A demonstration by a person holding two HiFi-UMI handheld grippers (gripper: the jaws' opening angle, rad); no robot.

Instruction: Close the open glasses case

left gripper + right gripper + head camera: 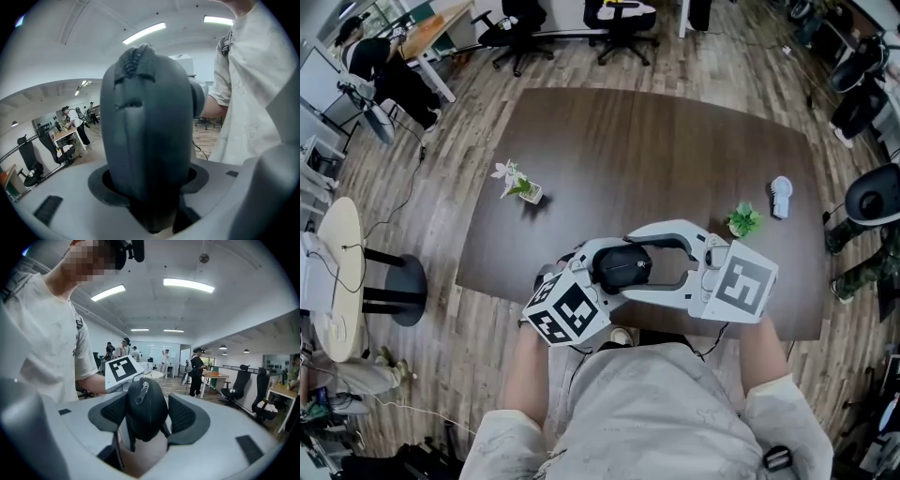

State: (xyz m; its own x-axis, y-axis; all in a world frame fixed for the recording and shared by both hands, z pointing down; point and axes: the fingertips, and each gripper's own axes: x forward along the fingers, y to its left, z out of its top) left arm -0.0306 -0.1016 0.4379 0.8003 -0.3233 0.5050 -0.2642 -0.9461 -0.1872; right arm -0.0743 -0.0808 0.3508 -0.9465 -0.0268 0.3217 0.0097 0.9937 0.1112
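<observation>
Above the near edge of the dark wood-grain table [675,141], the rounded, dark fabric glasses case [624,267] is hanging in the air, a metal zip pull lying on one end. The left gripper [149,185] is clamping the case's body between its jaws. The right gripper [145,414] is holding its cross-hatched dark pads spread, flanking that zip-pull end without squeezing it.
</observation>
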